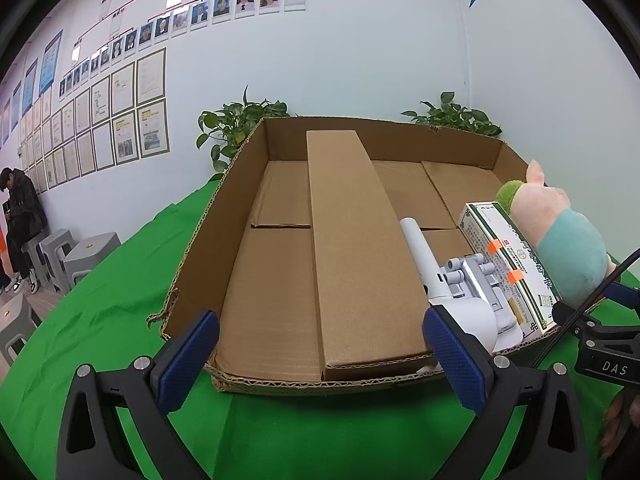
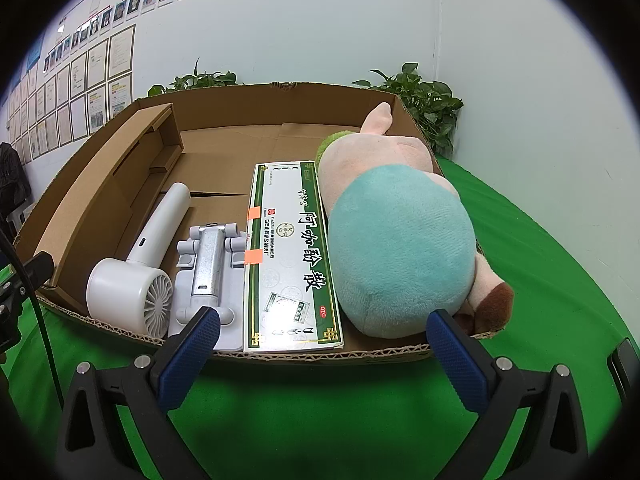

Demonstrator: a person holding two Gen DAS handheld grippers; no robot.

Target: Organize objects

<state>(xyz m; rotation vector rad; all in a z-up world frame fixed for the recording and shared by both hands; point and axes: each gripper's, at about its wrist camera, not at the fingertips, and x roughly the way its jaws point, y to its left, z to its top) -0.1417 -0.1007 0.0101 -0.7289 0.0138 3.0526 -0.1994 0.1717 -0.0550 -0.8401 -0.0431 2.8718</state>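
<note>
A shallow cardboard tray [image 2: 224, 354] sits on a table covered with green cloth [image 2: 320, 408], and the things being organized lie inside it in a row along its near edge. Toward the tray's right edge lies a plush pig [image 2: 400, 240] in a teal shirt, its brown foot reaching the near right corner. Touching its left flank is a flat green-and-white medicine box [image 2: 292, 264] with two orange tape tabs on its left edge. Just beside that lies a grey folding stand [image 2: 208, 268] with a metal bar, and next a white handheld fan [image 2: 136, 284], its handle pointing toward the far wall of the tray. Left of the fan, a long brown carton [image 1: 360, 256] runs from the near edge to the far wall.

The left gripper [image 1: 320, 356] hovers at the tray's near edge, its blue-padded jaws spread wide with nothing between them. The right gripper [image 2: 324, 352] hangs before the near edge too, jaws wide and empty, framing the medicine box and the pig.

Potted plants [image 2: 428, 108] stand behind the tray against a white wall.
</note>
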